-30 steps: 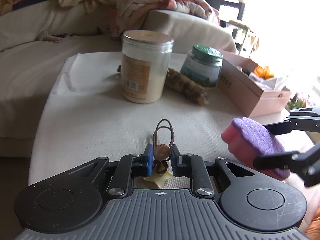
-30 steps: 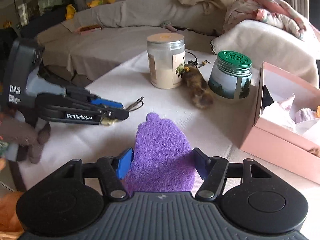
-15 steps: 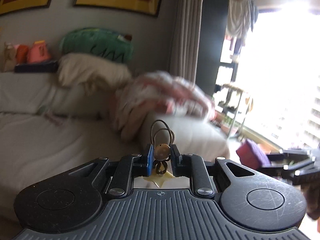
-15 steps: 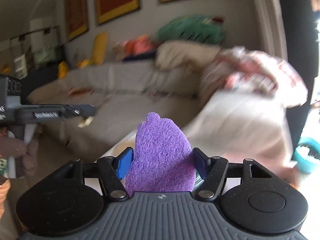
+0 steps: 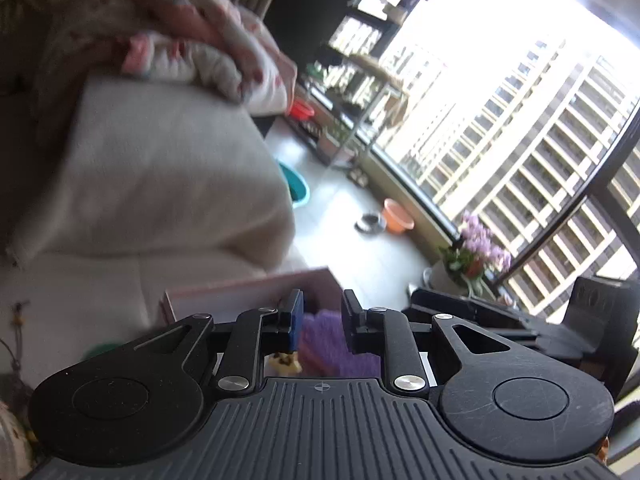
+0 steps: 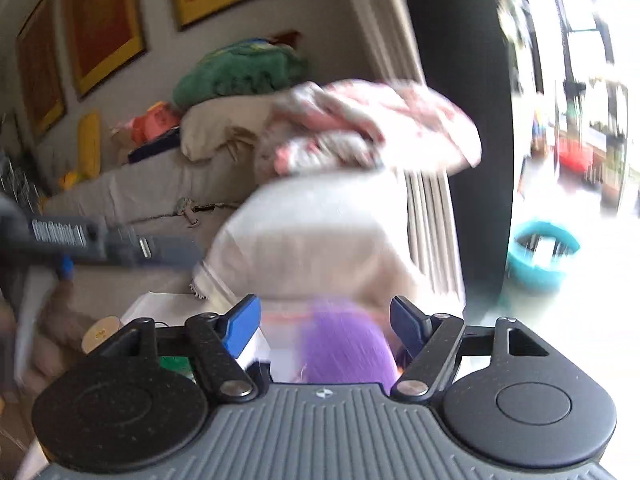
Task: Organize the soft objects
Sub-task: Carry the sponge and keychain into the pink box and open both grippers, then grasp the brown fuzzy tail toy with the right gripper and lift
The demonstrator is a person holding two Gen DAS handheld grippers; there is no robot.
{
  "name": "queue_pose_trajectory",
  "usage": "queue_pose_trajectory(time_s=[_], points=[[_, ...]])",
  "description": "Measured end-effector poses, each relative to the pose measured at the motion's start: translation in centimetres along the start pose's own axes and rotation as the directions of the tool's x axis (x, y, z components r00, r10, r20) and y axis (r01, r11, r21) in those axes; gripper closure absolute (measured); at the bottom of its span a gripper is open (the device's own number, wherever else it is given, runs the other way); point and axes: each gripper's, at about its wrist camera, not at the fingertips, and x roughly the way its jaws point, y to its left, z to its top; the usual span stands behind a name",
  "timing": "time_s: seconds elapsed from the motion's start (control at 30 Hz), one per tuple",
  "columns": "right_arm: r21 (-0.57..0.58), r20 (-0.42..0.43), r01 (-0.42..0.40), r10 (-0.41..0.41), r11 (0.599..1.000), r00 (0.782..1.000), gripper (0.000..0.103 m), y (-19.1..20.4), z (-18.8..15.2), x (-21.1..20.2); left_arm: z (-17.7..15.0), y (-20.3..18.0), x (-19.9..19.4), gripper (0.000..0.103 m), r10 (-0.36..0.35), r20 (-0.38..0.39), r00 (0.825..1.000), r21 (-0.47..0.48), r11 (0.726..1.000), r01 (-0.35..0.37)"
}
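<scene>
My left gripper (image 5: pixel 322 320) hangs above the pink box (image 5: pixel 248 292), and its jaws are opening. The hair tie's bead and loops are gone from between the pads. Only its yellow charm (image 5: pixel 284 362) shows, low beside the left finger. Beyond the gap lies the purple sponge (image 5: pixel 336 346). In the right wrist view, my right gripper (image 6: pixel 324 316) is over the same box (image 6: pixel 288 315), also opening. The blurred purple sponge (image 6: pixel 346 344) sits between its fingers, clear of the blue left pad (image 6: pixel 240 322). The left gripper's body (image 6: pixel 100 240) crosses at the left.
A beige sofa arm (image 5: pixel 168 168) with a pink blanket (image 5: pixel 208 52) stands behind the box. Two jars, one cream-lidded (image 6: pixel 100 332) and one green-lidded (image 6: pixel 176 364), stand left of it. On the floor towards the window are a teal basin (image 6: pixel 540 256), an orange bowl (image 5: pixel 396 220) and a flowering plant (image 5: pixel 476 248).
Both grippers have swung right from the sofa view to above the pink box. The hair tie has slipped out of the left pads. The right jaws have widened off the sponge.
</scene>
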Motion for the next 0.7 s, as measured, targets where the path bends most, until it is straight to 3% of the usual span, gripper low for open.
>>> queue_pose_trajectory(time_s=[0.1,0.27,0.37,0.43,0.57,0.7], points=[[0.085,-0.025,-0.043,0.045,0.995,0.999,0.031,-2.0,-1.1,0.4,-1.1,0.8,0.4,0.08,0.001,-0.012,1.0,0.011,1.0,-0.001],[0.074,-0.033,-0.03,0.033,0.997,0.999,0.031,-1.5,-1.5,0.6,-0.9,3.5,-3.3,0.08,0.067,0.083,0.994,0.004,0.998,-0.067],[0.103,-0.069,-0.033,0.04,0.994,0.997,0.031,-0.8,-2.0,1.6,-1.1,5.1,-7.0,0.08,0.134,0.161,0.978,-0.023,0.991,-0.132],[0.094,-0.079,-0.04,0.048,0.995,0.996,0.031,0.3,-2.4,2.0,-2.7,5.7,-9.7,0.08,0.2,0.214,0.956,-0.046,0.98,-0.194],[-0.122,-0.04,0.018,-0.023,0.992,0.999,0.031,5.8,-3.4,1.6,-6.7,7.4,-13.6,0.08,0.34,0.278,0.898,-0.08,0.94,-0.331],[-0.401,0.097,0.118,-0.086,0.908,0.992,0.031,12.5,-5.3,1.1,-10.5,9.3,-16.7,0.08,0.391,0.289,0.874,-0.132,0.92,-0.369]])
